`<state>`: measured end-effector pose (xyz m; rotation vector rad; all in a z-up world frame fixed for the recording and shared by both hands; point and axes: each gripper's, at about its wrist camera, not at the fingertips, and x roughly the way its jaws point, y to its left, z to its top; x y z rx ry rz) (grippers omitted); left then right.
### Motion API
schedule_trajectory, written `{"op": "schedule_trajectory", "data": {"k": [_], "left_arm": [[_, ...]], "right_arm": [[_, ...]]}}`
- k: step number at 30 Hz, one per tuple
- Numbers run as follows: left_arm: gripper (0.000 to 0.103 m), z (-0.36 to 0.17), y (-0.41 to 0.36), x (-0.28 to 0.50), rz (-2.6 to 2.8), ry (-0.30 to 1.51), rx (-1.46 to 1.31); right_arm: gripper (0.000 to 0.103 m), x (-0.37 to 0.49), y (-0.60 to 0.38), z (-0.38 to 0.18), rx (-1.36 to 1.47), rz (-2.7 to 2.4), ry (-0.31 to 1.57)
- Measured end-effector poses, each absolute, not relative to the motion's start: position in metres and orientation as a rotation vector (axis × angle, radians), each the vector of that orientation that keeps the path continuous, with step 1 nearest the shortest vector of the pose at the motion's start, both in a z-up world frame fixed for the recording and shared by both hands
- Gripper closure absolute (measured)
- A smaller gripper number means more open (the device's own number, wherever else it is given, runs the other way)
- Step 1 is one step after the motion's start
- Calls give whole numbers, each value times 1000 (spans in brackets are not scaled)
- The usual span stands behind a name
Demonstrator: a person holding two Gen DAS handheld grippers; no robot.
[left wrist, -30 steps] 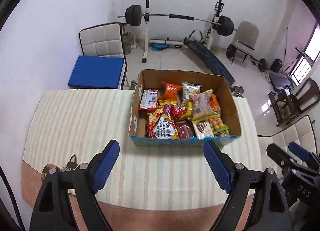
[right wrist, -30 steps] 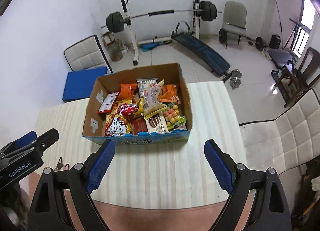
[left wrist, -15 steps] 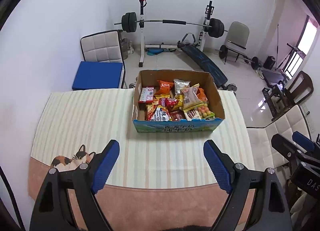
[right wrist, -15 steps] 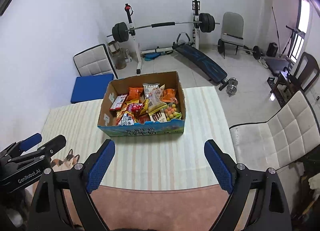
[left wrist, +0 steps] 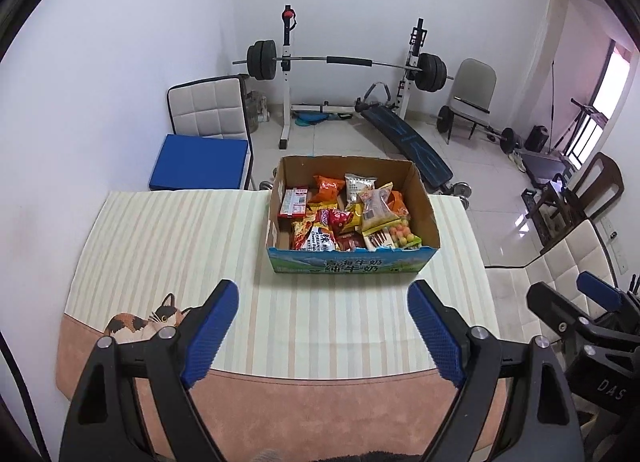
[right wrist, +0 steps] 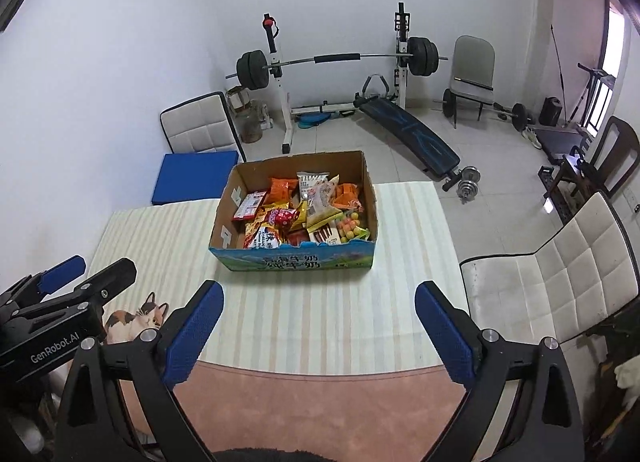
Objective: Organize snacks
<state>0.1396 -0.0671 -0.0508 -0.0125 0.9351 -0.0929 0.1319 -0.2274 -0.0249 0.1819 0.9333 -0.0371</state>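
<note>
The cardboard box (left wrist: 352, 262) of snacks (left wrist: 348, 218) sits toward the far edge of the striped worktop (left wrist: 168, 238). On the box's near side, well apart from it, the left gripper (left wrist: 322, 330) and right gripper (right wrist: 319, 324) hover with fingers wide and opening, nothing between them.

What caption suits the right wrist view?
Empty tongs, opening, above a striped table facing a cardboard box of snacks.
</note>
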Motion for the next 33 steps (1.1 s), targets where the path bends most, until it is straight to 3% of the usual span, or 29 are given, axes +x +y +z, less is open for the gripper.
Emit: {"op": "schedule_trajectory", "data": {"k": [1,33], "left_arm": [[2,-52,-66,142,-92,932,-16],[2,-86,-72,209,-32,911,44]], "right_arm": [[3,135,-229,-25,183,-41,927],[1,213,-247,-56,114,-157,892]]}}
